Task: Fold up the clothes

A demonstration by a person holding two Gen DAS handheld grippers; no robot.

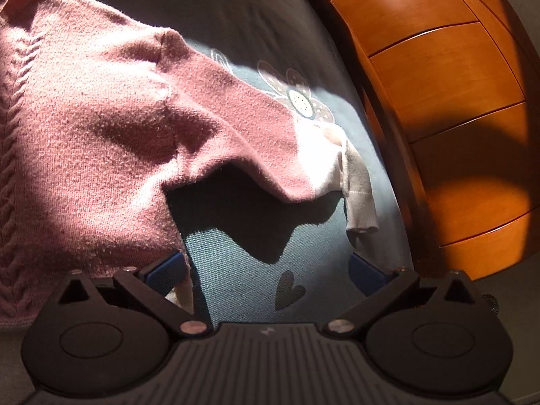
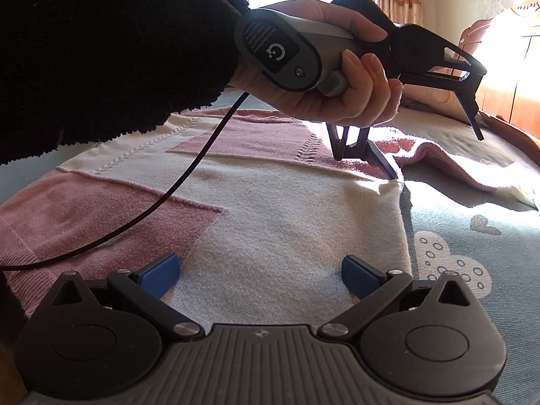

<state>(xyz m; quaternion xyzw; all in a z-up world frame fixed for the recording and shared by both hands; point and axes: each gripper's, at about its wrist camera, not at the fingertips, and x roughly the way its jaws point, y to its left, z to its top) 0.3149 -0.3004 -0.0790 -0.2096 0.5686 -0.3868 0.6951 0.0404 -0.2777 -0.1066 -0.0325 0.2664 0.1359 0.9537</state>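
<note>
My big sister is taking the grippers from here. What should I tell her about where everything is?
Left gripper: open, holding nothing, low at the sweater's side edge near the armpit.
Right gripper: open, empty, over the sweater's white panel near the hem.
Sweater: pink and white knit, spread flat on the blue-grey bedspread. Its sleeve is stretched out to the side toward the wooden dresser, with the white cuff at the end.
Done: sweater laid out; no fold shows yet.
Left: probably bring the sleeve in over the body, then fold the body.
</note>
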